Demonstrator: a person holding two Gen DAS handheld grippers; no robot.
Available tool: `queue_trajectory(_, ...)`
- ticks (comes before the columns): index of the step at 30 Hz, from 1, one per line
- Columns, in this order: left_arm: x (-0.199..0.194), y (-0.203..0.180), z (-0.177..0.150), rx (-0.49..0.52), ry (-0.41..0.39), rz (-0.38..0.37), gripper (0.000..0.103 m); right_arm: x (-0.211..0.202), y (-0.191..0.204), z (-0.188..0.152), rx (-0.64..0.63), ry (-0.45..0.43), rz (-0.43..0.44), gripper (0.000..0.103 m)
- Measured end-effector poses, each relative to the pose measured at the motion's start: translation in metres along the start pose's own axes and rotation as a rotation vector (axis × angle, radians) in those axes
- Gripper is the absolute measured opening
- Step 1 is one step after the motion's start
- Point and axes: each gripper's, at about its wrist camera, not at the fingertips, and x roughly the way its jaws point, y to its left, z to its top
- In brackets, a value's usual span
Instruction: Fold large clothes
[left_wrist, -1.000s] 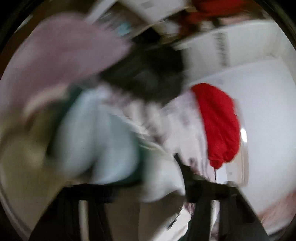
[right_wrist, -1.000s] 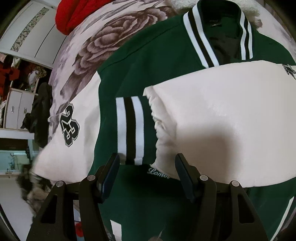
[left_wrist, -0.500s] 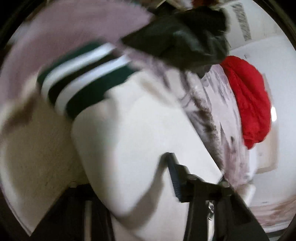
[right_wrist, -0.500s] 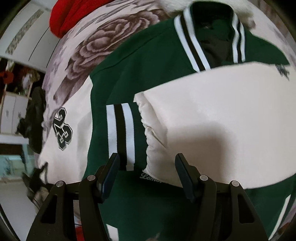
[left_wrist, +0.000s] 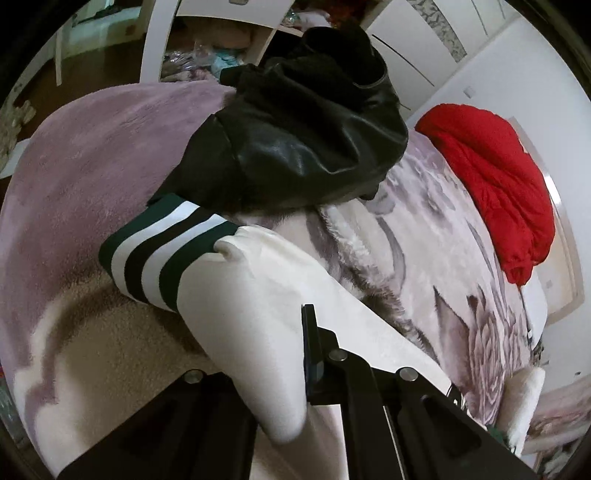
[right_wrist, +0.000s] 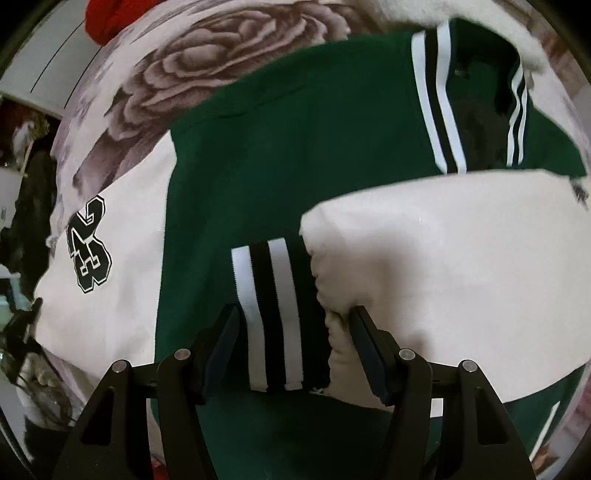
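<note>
A green varsity jacket with white sleeves lies on a flowered bed cover. One white sleeve is folded across its front; its striped cuff lies between the fingers of my open right gripper. The other sleeve with a "23" patch lies out to the left. In the left wrist view my left gripper is shut on that white sleeve, whose striped cuff points away. Its left finger is hidden under the sleeve.
A black leather jacket lies heaped just beyond the cuff. A red garment lies at the bed's far right. A pink fleece blanket covers the left side. White furniture stands behind.
The left gripper has swung with the white sleeve, and the view has steadied with the cuff stretched out ahead. The right gripper has moved closer over the folded sleeve's cuff, still open.
</note>
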Motion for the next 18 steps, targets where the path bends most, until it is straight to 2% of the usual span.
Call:
queue_trajectory(2, 0.003, -0.005, -0.002, 0.0, 0.0, -0.001, 0.0, 0.018, 0.002, 0.001, -0.021, 0.038, -0.037, 0.058)
queue_trajectory(3, 0.003, -0.004, -0.004, -0.003, -0.001, -0.001, 0.0, 0.024, 0.002, 0.001, -0.019, 0.032, -0.064, 0.038)
queue_trajectory(4, 0.002, -0.005, -0.005, -0.007, 0.0, -0.002, 0.0, 0.03, 0.002, 0.002, -0.017, 0.017, -0.116, 0.025)
queue_trajectory(6, -0.001, -0.006, -0.008, -0.004, -0.005, 0.001, 0.0, 0.028, 0.003, 0.006, -0.007, 0.0, -0.126, 0.016)
queue_trajectory(9, -0.005, -0.007, -0.009, 0.003, -0.013, -0.003, 0.0, -0.007, 0.025, 0.009, -0.063, -0.105, -0.087, 0.013)
queue_trajectory(10, -0.006, -0.008, -0.009, 0.006, -0.015, -0.003, 0.0, -0.022, 0.037, 0.01, -0.089, -0.145, -0.045, 0.013)
queue_trajectory(12, -0.007, -0.008, -0.01, 0.007, -0.017, -0.001, 0.0, -0.029, 0.058, 0.013, -0.142, -0.161, 0.001, 0.013)
queue_trajectory(14, -0.008, -0.009, -0.011, 0.008, -0.017, 0.006, 0.0, -0.01, 0.072, 0.019, -0.17, -0.131, -0.023, 0.013)
queue_trajectory(16, -0.011, -0.013, -0.011, 0.009, -0.018, 0.006, 0.0, 0.024, 0.07, 0.027, -0.173, -0.049, -0.046, 0.015)
queue_trajectory(18, -0.02, -0.018, -0.012, 0.025, -0.034, 0.002, 0.0, 0.032, 0.063, 0.031, -0.155, -0.001, -0.004, 0.021)
